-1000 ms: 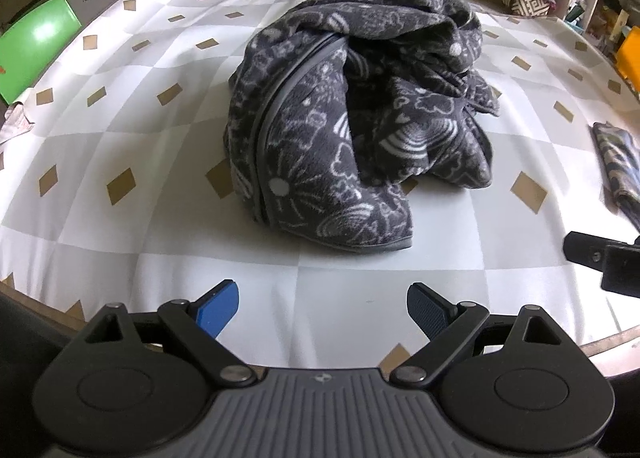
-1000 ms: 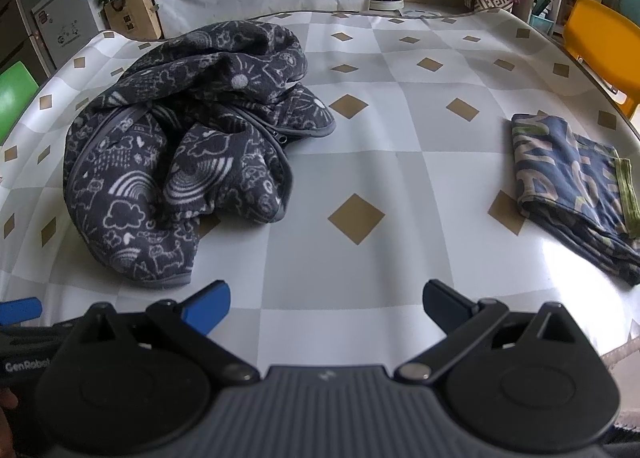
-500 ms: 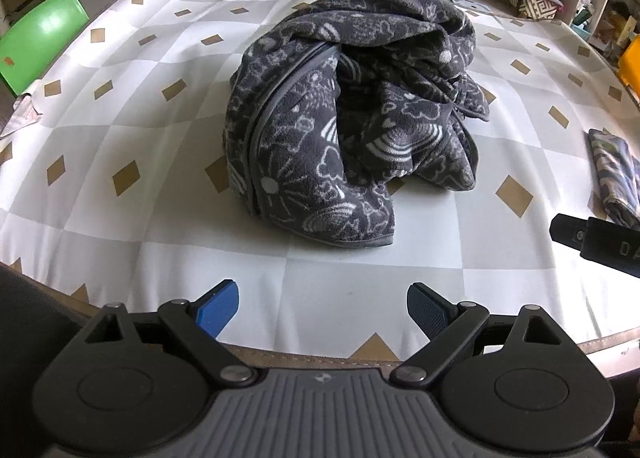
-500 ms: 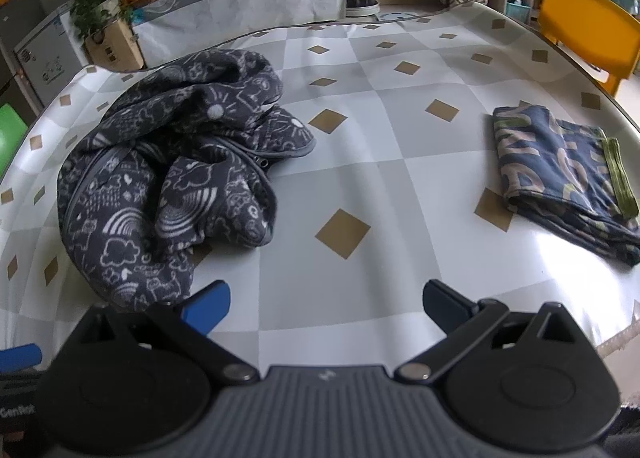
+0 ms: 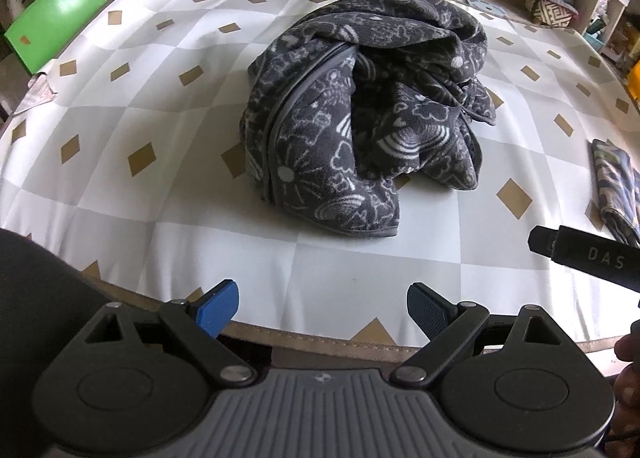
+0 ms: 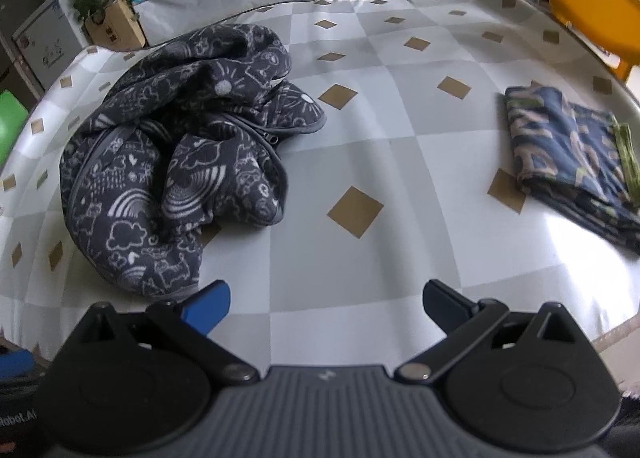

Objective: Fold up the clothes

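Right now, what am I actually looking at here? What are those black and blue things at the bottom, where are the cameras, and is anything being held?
There is no robot arm. A person holds a hand-operated tool in each hand, and each carries a wide-angle camera looking forward along its two blue-tipped fingers.

One picture comes from the left tool, the other from the right tool. Both are open and hold nothing, and both hang at the near edge of the table, which has a checked grey and white cover.

On it lies a crumpled dark grey fleece garment with white doodle prints and a zip, waiting to be folded. To the right lies a blue patterned cloth, already folded. A green chair and a yellow chair stand beside the table.
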### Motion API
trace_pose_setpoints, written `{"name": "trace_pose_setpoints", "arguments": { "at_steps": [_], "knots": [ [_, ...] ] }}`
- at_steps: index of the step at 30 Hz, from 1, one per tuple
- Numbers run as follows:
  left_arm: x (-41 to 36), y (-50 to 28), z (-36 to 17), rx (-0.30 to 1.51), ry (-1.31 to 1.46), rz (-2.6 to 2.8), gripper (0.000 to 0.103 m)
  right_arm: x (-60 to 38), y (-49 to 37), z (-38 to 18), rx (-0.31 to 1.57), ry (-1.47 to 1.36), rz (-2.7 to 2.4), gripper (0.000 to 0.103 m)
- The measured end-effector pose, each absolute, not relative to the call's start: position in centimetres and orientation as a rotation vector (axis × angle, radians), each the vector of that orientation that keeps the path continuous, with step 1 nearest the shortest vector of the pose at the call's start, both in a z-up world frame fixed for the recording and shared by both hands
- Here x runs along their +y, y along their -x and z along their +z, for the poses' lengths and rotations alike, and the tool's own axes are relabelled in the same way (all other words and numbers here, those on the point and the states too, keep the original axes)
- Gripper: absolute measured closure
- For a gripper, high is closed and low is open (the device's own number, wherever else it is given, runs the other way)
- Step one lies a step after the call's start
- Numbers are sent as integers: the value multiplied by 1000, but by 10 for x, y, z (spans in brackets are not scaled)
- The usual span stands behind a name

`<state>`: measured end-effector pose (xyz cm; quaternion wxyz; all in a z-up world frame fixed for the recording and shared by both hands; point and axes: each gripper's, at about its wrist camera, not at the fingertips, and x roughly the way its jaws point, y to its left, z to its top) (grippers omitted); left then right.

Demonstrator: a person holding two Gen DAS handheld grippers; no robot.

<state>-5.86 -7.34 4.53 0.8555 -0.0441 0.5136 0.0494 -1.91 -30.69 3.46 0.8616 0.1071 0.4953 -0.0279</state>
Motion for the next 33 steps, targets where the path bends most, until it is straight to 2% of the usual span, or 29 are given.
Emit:
{"name": "trace_pose_setpoints", "arguments": {
  "at_steps": [6, 27, 33],
  "knots": [
    [-71, 58, 54, 1076, 110, 121, 12, -315, 20, 44, 989, -293, -31, 1],
    [-73, 36, 75, 1072, 154, 189, 12, -299, -37, 73, 938, 62, 163, 0],
    [-75, 28, 75, 1070, 155, 215, 12, -313, -57, 66, 953, 13, 151, 1]
  ]
}}
